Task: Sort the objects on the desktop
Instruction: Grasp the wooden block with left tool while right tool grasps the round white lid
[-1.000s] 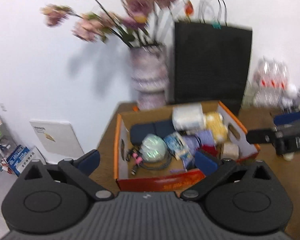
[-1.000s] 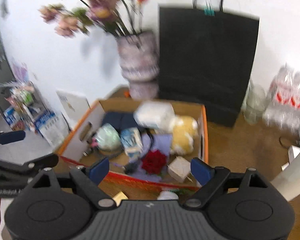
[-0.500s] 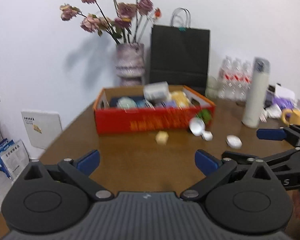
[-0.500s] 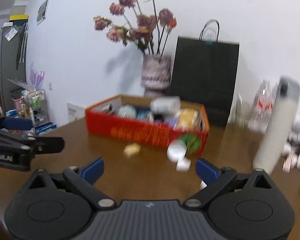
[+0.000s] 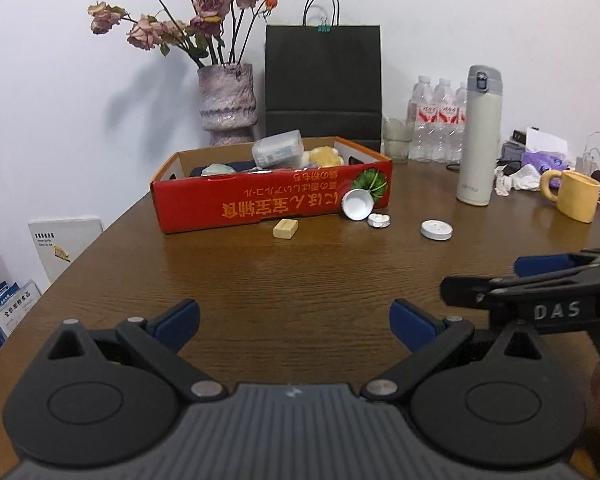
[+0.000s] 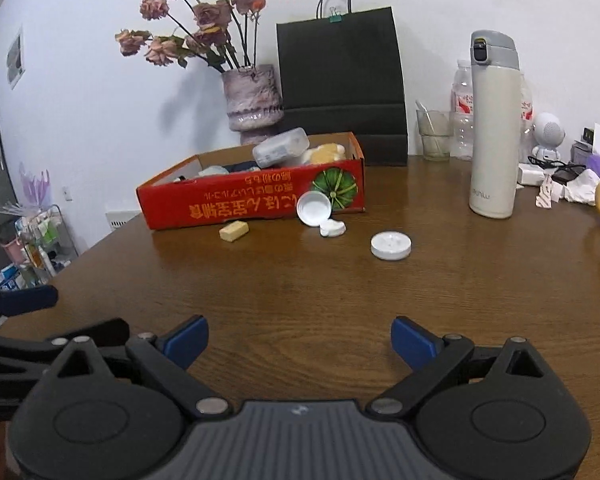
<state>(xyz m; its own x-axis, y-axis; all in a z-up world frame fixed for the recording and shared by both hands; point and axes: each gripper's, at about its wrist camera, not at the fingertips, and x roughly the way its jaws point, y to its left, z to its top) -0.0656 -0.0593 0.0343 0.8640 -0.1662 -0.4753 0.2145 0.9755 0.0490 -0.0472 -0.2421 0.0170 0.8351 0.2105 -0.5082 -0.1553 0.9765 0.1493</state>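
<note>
A red cardboard box (image 5: 260,204) (image 6: 240,200) full of small items stands on the brown table (image 5: 300,272). In front of it lie a tan block (image 5: 285,228) (image 6: 233,231), a white cap leaning on the box (image 5: 357,205) (image 6: 314,208), a small crumpled white piece (image 5: 378,221) (image 6: 332,228) and a flat white lid (image 5: 436,229) (image 6: 391,245). My left gripper (image 5: 294,322) is open and empty, low over the near table. My right gripper (image 6: 299,338) is open and empty beside it; it also shows at the right in the left wrist view (image 5: 540,280).
A vase of dried flowers (image 5: 227,108), a black paper bag (image 5: 323,84), water bottles (image 5: 436,120) and a cream thermos (image 5: 480,136) (image 6: 493,128) stand behind the box. A yellow mug (image 5: 574,195) and clutter sit at the right. The table edge runs along the left.
Both grippers have pulled back and down from above the box to low over the near table. The box and loose items now sit farther away. Both stayed open.
</note>
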